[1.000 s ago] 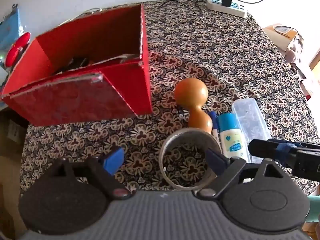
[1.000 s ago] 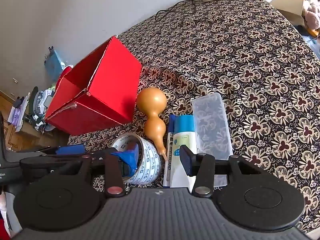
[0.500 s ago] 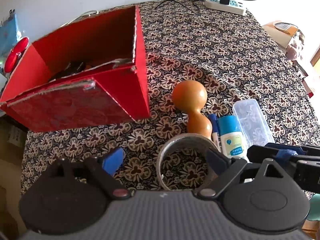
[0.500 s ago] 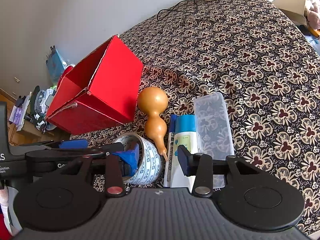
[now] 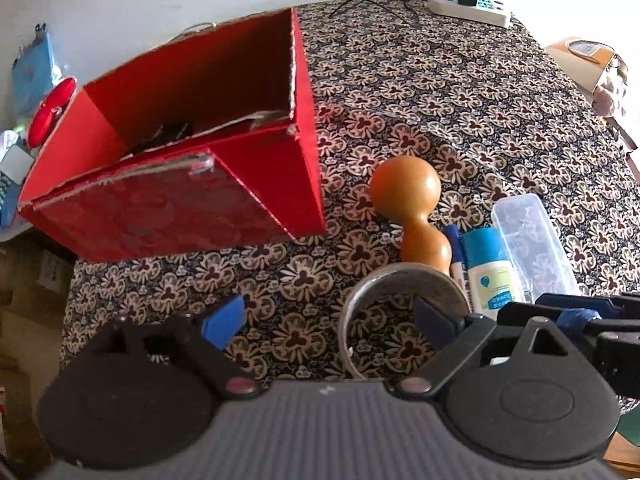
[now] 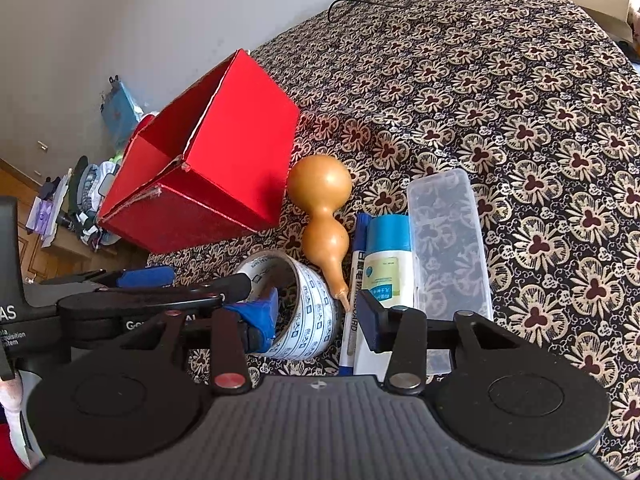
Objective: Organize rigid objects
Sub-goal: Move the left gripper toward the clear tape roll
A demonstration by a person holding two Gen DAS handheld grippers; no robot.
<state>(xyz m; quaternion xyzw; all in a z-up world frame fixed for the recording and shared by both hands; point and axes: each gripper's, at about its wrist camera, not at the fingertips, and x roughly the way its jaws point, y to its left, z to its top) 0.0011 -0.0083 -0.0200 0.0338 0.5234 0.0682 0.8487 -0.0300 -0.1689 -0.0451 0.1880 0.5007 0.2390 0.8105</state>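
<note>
left wrist view: the left gripper [image 5: 328, 316], jaws apart, has its right pad inside the printed tape roll [image 5: 404, 280], near and right of the red cardboard box [image 5: 180, 208].

right wrist view: the right gripper [image 6: 316, 312] is opening, empty, the roll's wall [image 6: 312, 320] and the orange gourd's tip [image 6: 342, 294] between its pads.

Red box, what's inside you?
In the left wrist view the red box holds something dark at the bottom, partly under a loose flap. What it is cannot be told, since the front wall hides the rest of the floor.
</note>
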